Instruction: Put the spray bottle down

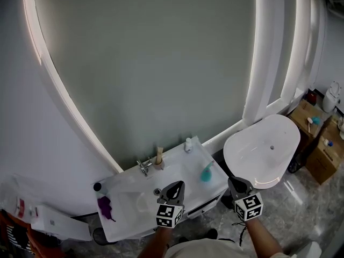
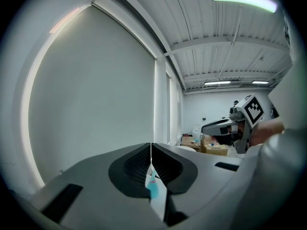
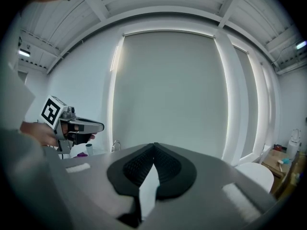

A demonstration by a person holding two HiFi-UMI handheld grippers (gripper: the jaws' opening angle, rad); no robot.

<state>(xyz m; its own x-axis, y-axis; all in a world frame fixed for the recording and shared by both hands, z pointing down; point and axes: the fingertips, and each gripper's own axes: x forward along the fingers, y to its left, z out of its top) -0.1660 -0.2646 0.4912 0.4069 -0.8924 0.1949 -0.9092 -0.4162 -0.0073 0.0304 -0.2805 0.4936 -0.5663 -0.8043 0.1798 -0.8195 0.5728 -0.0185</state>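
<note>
While spray bottle [image 1: 206, 173] rests — left gripper [image 1: 178, 186] closed.

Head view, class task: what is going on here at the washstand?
A person holds a gripper in each hand at a white washstand. The left gripper and right gripper are both shut and empty. The teal spray bottle already sits on the washstand's right side, touched by neither.
</note>
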